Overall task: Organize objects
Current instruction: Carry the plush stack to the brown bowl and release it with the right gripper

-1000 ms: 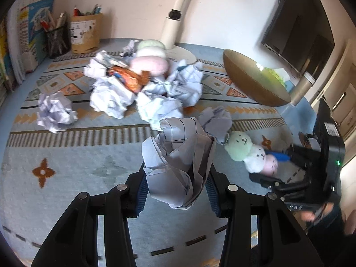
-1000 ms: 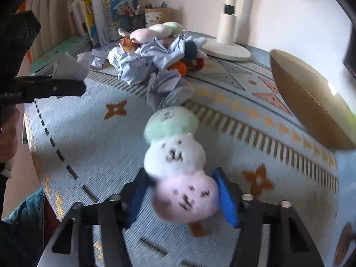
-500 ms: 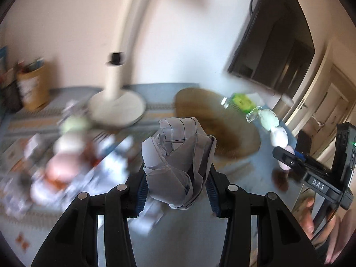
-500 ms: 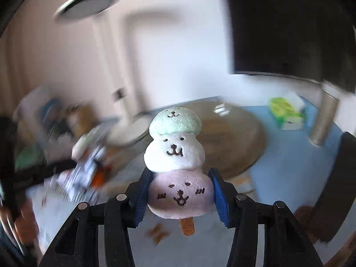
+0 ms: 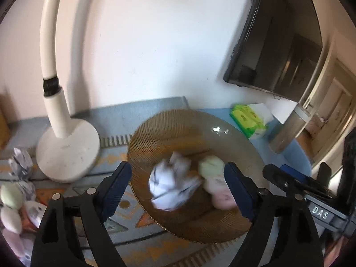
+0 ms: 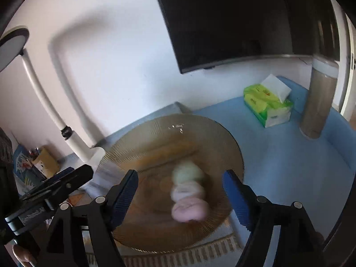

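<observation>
Both my grippers are over the amber ribbed glass bowl (image 5: 155,138). Left gripper (image 5: 178,187) jaws opening, crumpled paper ball (image 5: 171,184) loose between them, dropping mid-bowl. Right gripper (image 6: 180,191) jaws opening, three-ball plush toy (image 6: 189,193) released, blurred. Both light and squashy; regrip across the middle.

We note matte black arms on the left gripper (image 5: 178,185), blue ribbed pads (image 5: 115,185), silver round fasteners at the joints. The right gripper (image 6: 180,191) matches it — its side bears white lettering, "DAS".
</observation>
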`<state>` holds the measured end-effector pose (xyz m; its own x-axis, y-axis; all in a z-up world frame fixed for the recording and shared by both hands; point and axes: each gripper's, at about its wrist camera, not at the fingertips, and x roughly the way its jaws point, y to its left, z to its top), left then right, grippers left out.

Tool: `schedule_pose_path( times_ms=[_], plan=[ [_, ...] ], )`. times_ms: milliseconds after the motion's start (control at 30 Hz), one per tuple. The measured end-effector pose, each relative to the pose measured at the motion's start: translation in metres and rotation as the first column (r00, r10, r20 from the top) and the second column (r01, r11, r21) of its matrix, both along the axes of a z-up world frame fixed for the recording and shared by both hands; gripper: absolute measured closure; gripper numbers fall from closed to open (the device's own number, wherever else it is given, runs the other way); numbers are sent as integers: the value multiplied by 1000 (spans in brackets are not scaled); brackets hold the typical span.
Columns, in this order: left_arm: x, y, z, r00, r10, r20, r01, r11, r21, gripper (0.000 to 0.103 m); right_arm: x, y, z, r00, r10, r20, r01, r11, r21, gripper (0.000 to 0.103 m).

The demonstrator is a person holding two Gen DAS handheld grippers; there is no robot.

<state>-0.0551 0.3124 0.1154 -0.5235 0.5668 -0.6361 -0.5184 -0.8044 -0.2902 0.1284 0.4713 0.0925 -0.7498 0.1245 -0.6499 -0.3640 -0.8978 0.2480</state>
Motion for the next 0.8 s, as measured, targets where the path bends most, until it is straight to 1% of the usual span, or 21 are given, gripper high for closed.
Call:
schedule_pose_path(
  times_ms=[67, 200, 300, 333, 433, 467, 500, 533, 567, 600, 633, 667, 700, 767, 800],
  plan=[
    [11, -14, -4, 1000, -8, 16, 8, 1000, 22, 19, 12, -3, -3, 1000, 4, 0, -4, 1000, 0, 26],
    [40, -54, -3, 1000, 28, -2, -28, 999, 42, 19, 27, -17, -4, 999, 41, -2, -41, 999, -4, 26],
    [66, -93, 6, 996, 78, -33, -76, 995, 58, 19, 38, -46, 4, 995, 99, -23, -99, 995, 4, 26],
    [76, -109, 11, 994, 94, -52, -91, 994, 64, 19, 43, -61, 8, 991, 133, -35, -133, 991, 9, 26],
    [109, -162, 23, 981, 162, -108, -153, 985, 79, 18, 52, -100, 14, 974, 217, -64, -217, 976, 13, 26],
    [116, -181, 26, 974, 197, -116, -188, 979, 80, 17, 54, -114, 13, 967, 242, -75, -242, 970, 11, 23],
    [125, -203, 26, 963, 239, -123, -231, 970, 80, 13, 57, -129, 9, 960, 265, -87, -266, 964, 4, 16],
    [135, -229, 24, 946, 298, -132, -289, 954, 81, 9, 60, -146, 1, 953, 287, -97, -289, 957, -8, 12],
    [144, -252, 21, 923, 359, -141, -351, 933, 80, 2, 64, -164, -11, 947, 302, -110, -304, 952, -9, 9],
    [152, -276, 16, 892, 425, -153, -419, 905, 75, 1, 66, -180, -22, 945, 306, -116, -307, 952, 11, 9],
    [160, -300, 8, 842, 509, -180, -508, 860, 59, 1, 67, -189, -30, 944, 309, -113, -307, 951, 32, 9],
    [166, -323, -4, 768, 604, -213, -614, 789, 23, 1, 65, -204, -44, 944, 315, -97, -310, 949, 65, 9],
    [166, -347, -21, 706, 675, -214, -695, 718, -27, 1, 64, -210, -51, 943, 321, -87, -315, 946, 71, 9],
    [161, -378, -44, 688, 711, -147, -723, 688, -54, 3, 60, -224, -65, 926, 368, -82, -364, 930, 56, 9],
    [160, -392, -52, 675, 727, -125, -736, 675, -50, 3, 58, -225, -67, 923, 376, -83, -372, 927, 57, 9]
  ],
)
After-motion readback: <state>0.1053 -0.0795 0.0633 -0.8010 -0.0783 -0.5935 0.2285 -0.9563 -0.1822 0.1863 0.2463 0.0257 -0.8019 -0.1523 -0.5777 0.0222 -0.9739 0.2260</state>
